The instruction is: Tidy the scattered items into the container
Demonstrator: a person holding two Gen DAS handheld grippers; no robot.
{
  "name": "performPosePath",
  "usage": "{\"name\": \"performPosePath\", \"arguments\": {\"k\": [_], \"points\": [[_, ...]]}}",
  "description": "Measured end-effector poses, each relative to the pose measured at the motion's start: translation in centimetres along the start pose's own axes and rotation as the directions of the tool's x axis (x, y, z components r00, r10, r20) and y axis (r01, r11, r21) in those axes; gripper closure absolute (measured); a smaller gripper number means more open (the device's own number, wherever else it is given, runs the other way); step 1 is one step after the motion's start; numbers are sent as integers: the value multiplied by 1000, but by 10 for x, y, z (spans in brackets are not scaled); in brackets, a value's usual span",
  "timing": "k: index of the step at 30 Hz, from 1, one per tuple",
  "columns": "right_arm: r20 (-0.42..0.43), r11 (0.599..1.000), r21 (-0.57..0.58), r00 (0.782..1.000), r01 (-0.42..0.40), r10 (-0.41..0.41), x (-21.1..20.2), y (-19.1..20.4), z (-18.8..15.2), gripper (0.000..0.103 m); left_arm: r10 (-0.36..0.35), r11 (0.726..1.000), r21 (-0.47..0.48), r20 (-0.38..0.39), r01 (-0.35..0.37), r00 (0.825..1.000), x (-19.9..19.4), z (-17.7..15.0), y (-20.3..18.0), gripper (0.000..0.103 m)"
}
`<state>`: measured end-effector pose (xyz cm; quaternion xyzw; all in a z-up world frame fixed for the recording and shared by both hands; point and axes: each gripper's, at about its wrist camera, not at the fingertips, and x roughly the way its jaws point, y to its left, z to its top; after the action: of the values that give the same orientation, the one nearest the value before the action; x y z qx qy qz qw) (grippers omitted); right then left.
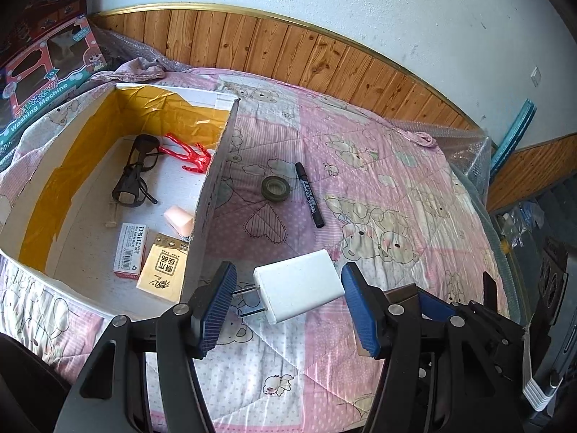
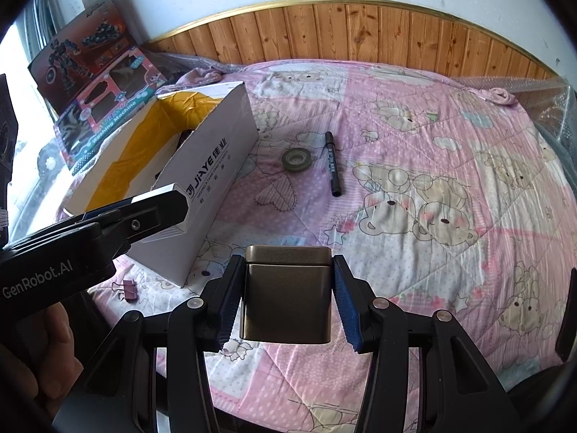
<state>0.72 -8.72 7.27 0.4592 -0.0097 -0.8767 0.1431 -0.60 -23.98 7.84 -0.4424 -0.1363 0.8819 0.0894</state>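
Note:
My left gripper [image 1: 288,306] is shut on a white plug charger [image 1: 299,288], one pad against its prongs and the other against its far end, just right of the open white cardboard box [image 1: 212,195]. My right gripper [image 2: 288,301] is shut on a bronze metal tin [image 2: 287,299], low over the pink quilt. A roll of dark tape [image 1: 276,188] [image 2: 296,158] and a black marker [image 1: 309,195] [image 2: 332,162] lie on the quilt beyond. Glasses [image 1: 133,176], a red plastic piece [image 1: 184,153], a staples box [image 1: 130,249] and a yellow packet [image 1: 164,270] lie in the box.
A purple binder clip [image 2: 129,289] lies by the box's near corner [image 2: 180,281]. Toy cartons [image 2: 108,101] stand behind the box against the wall. A wooden headboard [image 2: 360,32] edges the far side. A hand [image 2: 36,361] holds the left gripper.

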Motion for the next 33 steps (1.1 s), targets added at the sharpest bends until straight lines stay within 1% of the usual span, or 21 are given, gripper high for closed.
{"name": "performPosePath", "arguments": {"k": [14,33], "points": [[25,999,-38,999,-22,23,-2,19,21,52,5,1000,-29,30,-4,1000,-11,10,15,42],[33,993,-100,997,-65,69,8,60,48,52,47,994,-99,77,-39,996,-27,31,63,42]]}}
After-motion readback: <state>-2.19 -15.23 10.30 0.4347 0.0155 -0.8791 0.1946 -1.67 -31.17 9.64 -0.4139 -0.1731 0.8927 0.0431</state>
